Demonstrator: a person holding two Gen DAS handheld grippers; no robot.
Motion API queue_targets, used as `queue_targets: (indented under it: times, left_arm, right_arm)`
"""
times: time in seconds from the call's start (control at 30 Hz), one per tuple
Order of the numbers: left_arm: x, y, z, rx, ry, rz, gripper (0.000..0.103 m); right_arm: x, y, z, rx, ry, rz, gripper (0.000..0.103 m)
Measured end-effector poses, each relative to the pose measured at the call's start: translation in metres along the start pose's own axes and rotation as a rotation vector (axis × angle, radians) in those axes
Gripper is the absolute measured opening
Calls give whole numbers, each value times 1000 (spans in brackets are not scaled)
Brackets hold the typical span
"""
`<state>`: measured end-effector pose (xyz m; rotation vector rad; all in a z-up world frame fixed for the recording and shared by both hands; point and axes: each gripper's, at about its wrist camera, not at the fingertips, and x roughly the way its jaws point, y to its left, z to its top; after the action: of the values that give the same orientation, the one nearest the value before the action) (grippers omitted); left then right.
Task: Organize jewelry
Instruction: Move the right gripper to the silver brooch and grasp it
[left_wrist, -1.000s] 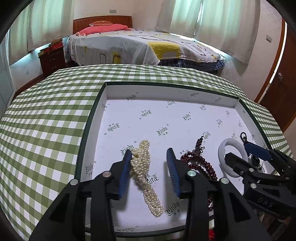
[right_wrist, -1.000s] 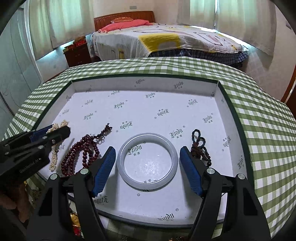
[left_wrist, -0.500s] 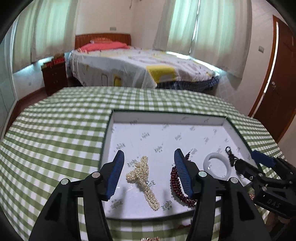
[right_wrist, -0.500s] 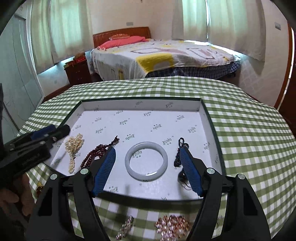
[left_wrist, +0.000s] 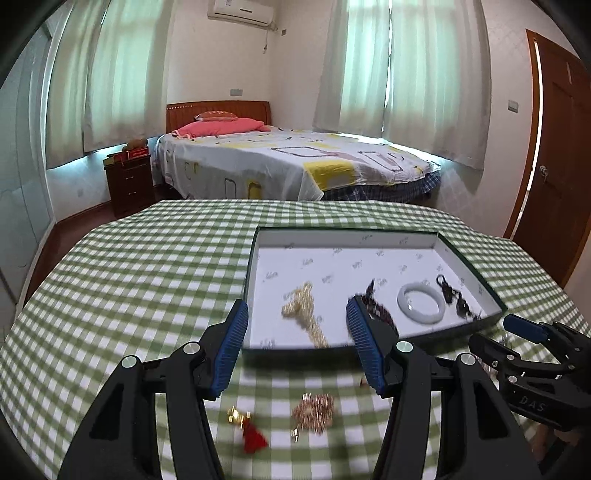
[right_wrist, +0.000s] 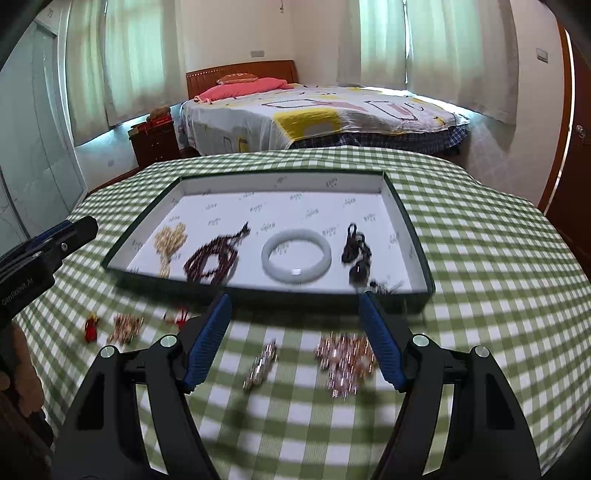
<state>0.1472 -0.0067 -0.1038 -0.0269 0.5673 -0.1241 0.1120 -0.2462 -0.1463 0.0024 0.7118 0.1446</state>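
Jaws spread wide on both the left gripper (left_wrist: 295, 343) and the right gripper (right_wrist: 295, 332), nothing pinched, both hanging over the near edge of the tabletop (right_wrist: 480, 236).

Loose on the cloth by that near edge: a rose-gold chain heap (right_wrist: 345, 360), a silver piece (right_wrist: 260, 363), a second gold cluster (right_wrist: 125, 328), two small red charms (right_wrist: 90, 326), blurred.

Likely light, limp and slippery, prone to spilling through a pinch; best gathered at the thickest bunch, or by a clasp for the silver piece.

Resting in the shallow tray (right_wrist: 406, 221), along its near side: pearl strand (right_wrist: 170, 240), dark red beads (right_wrist: 212, 260), pale bangle (right_wrist: 295, 254) — rigid, smooth, probably brittle, rim grip — and a dark cord pendant (right_wrist: 356, 253).
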Motion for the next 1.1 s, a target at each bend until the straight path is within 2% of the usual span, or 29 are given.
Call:
queue_targets:
  times: [0.5, 0.6, 0.7, 0.77, 1.07, 1.1]
  left_arm:
    - [-26, 13, -45, -32, 71, 43, 55]
    - [-27, 16, -48, -42, 76, 49, 55]
    - [-28, 19, -49, -51, 75, 52, 55]
    - [-28, 20, -49, -52, 77, 53, 55]
    - [-27, 21, -51, -52, 89, 51, 55]
    - [-26, 20, -51, -52, 90, 51, 55]
  right_arm:
    - [-16, 13, -33, -20, 15, 19, 68]
    - [-15, 14, -35, -20, 23, 23, 61]
    - [-12, 14, -35, -13, 32, 23, 59]
    - [-7, 14, -34, -10, 46, 25, 52]
    - [13, 19, -27, -23, 89, 16, 49]
    - [16, 19, -26, -26, 97, 13, 45]
